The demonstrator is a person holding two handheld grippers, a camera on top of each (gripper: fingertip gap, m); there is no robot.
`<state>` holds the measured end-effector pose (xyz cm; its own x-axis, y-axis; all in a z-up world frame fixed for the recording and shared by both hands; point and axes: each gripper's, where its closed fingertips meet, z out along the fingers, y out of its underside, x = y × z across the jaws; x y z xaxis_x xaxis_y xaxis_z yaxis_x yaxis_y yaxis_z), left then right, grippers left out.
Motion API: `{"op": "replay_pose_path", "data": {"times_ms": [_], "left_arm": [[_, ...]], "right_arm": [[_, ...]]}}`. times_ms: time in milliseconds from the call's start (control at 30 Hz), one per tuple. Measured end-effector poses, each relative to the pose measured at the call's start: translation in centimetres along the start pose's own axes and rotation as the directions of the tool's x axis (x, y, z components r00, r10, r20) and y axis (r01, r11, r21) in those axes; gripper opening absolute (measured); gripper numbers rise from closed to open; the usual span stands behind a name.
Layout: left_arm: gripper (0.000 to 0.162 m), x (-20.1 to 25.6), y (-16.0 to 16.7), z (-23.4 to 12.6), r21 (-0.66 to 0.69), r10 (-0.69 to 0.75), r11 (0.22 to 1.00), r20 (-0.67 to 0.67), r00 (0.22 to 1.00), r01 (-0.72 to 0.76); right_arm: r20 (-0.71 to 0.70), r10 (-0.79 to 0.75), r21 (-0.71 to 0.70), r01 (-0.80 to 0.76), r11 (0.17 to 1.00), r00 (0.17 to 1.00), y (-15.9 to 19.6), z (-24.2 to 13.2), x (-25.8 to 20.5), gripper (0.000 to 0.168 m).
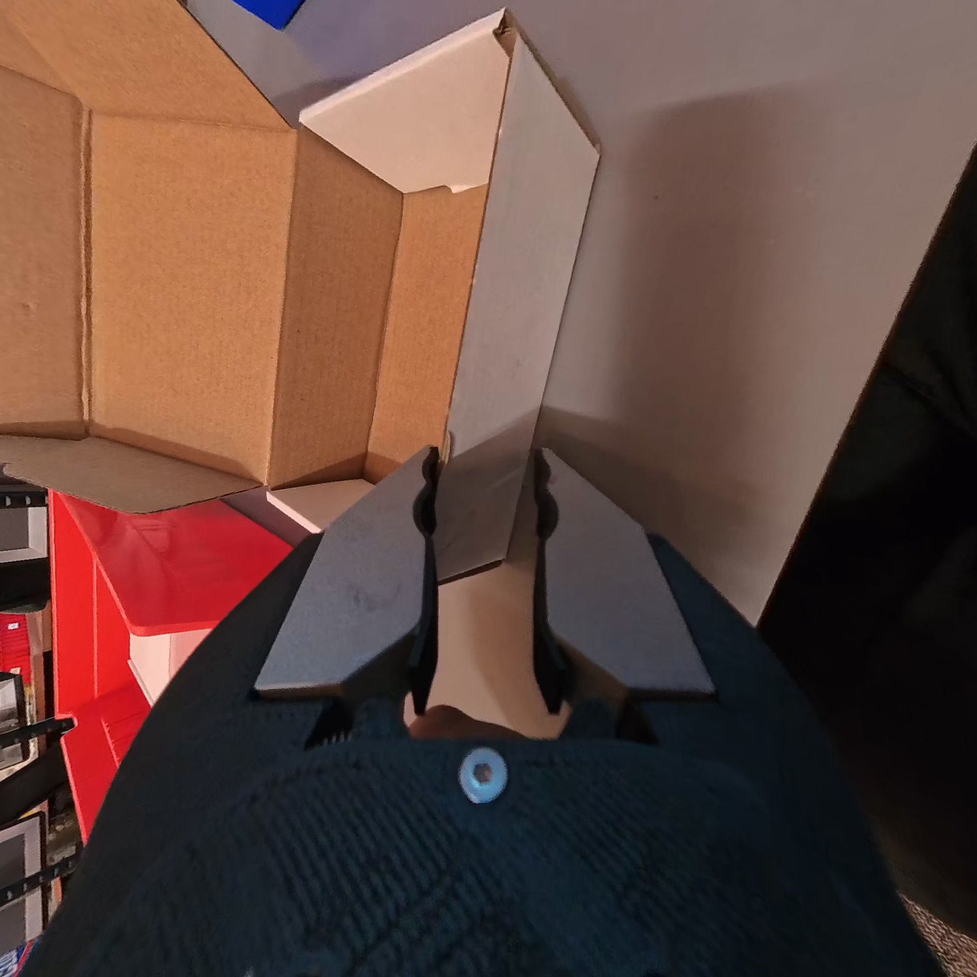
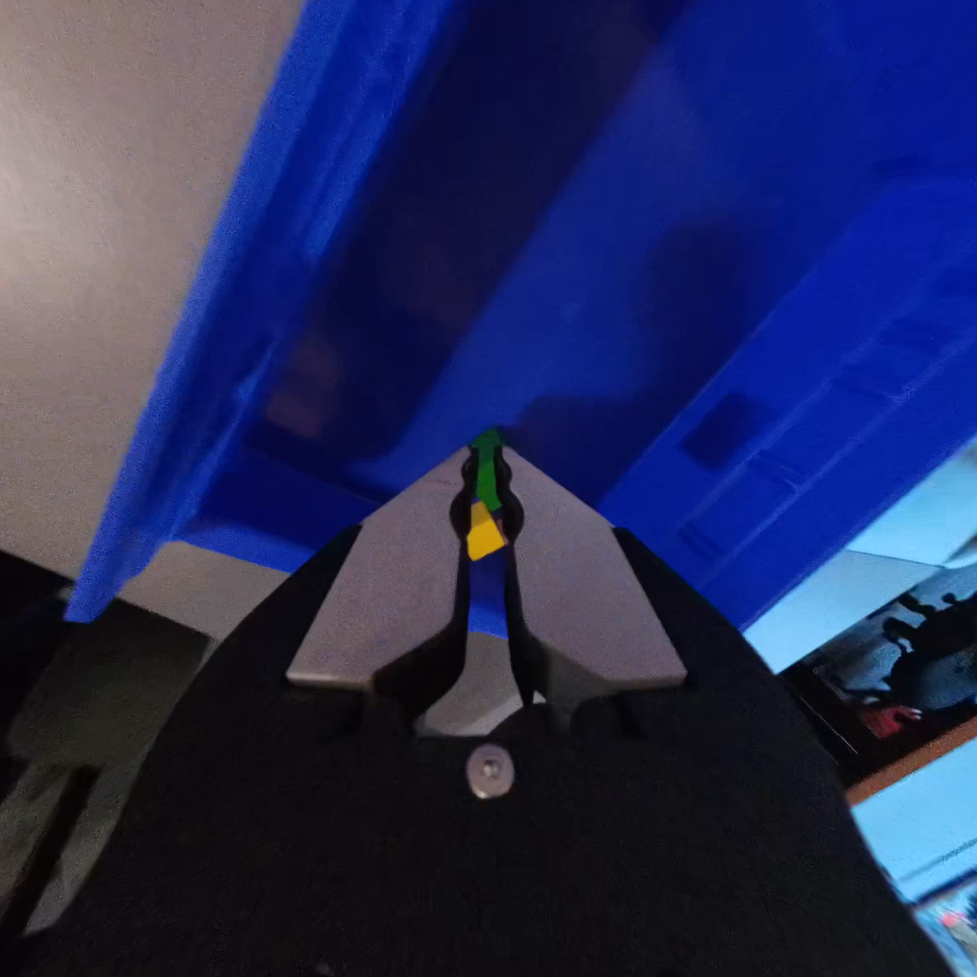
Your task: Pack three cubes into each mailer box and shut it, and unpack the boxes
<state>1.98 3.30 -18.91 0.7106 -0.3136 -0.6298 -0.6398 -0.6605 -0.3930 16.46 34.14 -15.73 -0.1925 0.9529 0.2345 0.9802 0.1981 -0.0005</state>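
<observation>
In the left wrist view an open mailer box (image 1: 211, 296), brown inside and white outside, lies on the pale table with nothing showing inside it. Its white side panel (image 1: 507, 317) runs down between my fingers. My left gripper (image 1: 485, 460) is open, with its jaws on either side of that panel and its left fingertip (image 1: 431, 476) at the box wall. In the right wrist view my right gripper (image 2: 487, 460) is shut on a small cube (image 2: 485, 476) that shows a green and a yellow face. It holds the cube over the blue bin (image 2: 528, 211).
A red plastic bin (image 1: 169, 560) stands below the box at the lower left. A large black object (image 1: 899, 476) fills the right side. A corner of the blue bin (image 1: 254, 10) shows at the top. Pale table surface (image 2: 106, 211) lies left of the bin. Spacing between my two grippers at the tips: around 35 centimetres.
</observation>
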Motion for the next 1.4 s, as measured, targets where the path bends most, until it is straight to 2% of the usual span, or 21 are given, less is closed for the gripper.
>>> {"op": "replay_pose_path", "data": {"times_ms": [67,133,233,300,367,433,467,600,667,800,967,1000,1100,1267,1400], "left_arm": [[0.038,0.1,-0.2,0.0,0.015,-0.033,0.999,-0.021,0.999,0.033],[0.045,-0.5,-0.7,-0.4,0.055,-0.106,0.993,-0.036,0.994,0.108],[0.051,-2.9,-1.5,-2.4,0.160,-0.250,0.954,-0.039,0.967,0.253],[0.049,-5.9,-1.3,-4.4,0.235,-0.369,0.904,0.002,0.929,0.358],[0.037,-9.3,-0.5,-6.2,0.309,-0.519,0.818,0.036,0.854,0.484],[0.020,-12.1,0.7,-6.8,0.346,-0.625,0.743,0.052,0.779,0.573],[0.016,-13.2,1.2,-6.6,0.339,-0.649,0.728,0.059,0.759,0.596],[0.015,-16.8,0.9,-4.3,0.259,-0.684,0.712,0.043,0.729,0.653],[0.020,-18.4,0.9,-2.5,0.179,-0.685,0.723,0.059,0.727,0.667],[0.016,-19.3,1.8,0.4,0.007,-0.662,0.749,0.071,0.746,0.663],[0.002,-17.8,0.5,1.4,-0.052,-0.637,0.771,-0.015,0.771,0.635],[0.005,-17.7,0.4,1.4,-0.058,-0.627,0.778,-0.013,0.779,0.625],[0.025,-18.2,0.7,0.8,-0.060,-0.615,0.786,0.018,0.788,0.615],[0.022,-19.5,1.1,0.6,-0.052,-0.663,0.746,0.030,0.748,0.664],[0.024,-19.3,1.8,1.4,-0.095,-0.677,0.730,0.042,0.735,0.677]], "right_arm": [[-0.057,0.090,0.153,-0.081,0.985,0.994,-2.5,-2.2,0.8,0.012],[-0.079,0.182,0.331,-0.146,0.932,0.980,-5.4,-4.6,0.9,0.017],[0.050,0.219,0.550,-0.210,0.808,0.974,-9.5,-8.1,-1.9,0.020],[0.151,0.194,0.636,-0.245,0.732,0.969,-11.6,-9.8,-4.3,0.020],[0.222,0.171,0.673,-0.278,0.685,0.960,-13.2,-10.8,-6.1,0.019],[0.260,0.175,0.688,-0.310,0.656,0.949,-14.6,-11.1,-7.1,0.017],[0.267,0.184,0.688,-0.321,0.651,0.946,-15.3,-11.1,-7.3,0.017],[0.259,0.223,0.668,-0.341,0.661,0.940,-18.2,-10.5,-7.3,0.020],[0.240,0.251,0.649,-0.348,0.677,0.938,-19.3,-10.0,-6.9,0.019],[0.205,0.276,0.576,-0.344,0.741,0.939,-20.3,-8.2,-6.6,0.013],[0.183,0.250,0.538,-0.310,0.784,0.951,-20.8,-6.9,-7.4,0.005],[0.181,0.253,0.547,-0.311,0.777,0.950,-20.8,-7.1,-7.3,0.007],[0.214,0.254,0.573,-0.332,0.750,0.943,-20.8,-8.2,-7.1,0.016],[0.246,0.284,0.585,-0.376,0.719,0.927,-21.3,-9.1,-6.0,0.020],[0.241,0.296,0.574,-0.382,0.724,0.924,-21.9,-8.9,-5.8,0.022]]}}
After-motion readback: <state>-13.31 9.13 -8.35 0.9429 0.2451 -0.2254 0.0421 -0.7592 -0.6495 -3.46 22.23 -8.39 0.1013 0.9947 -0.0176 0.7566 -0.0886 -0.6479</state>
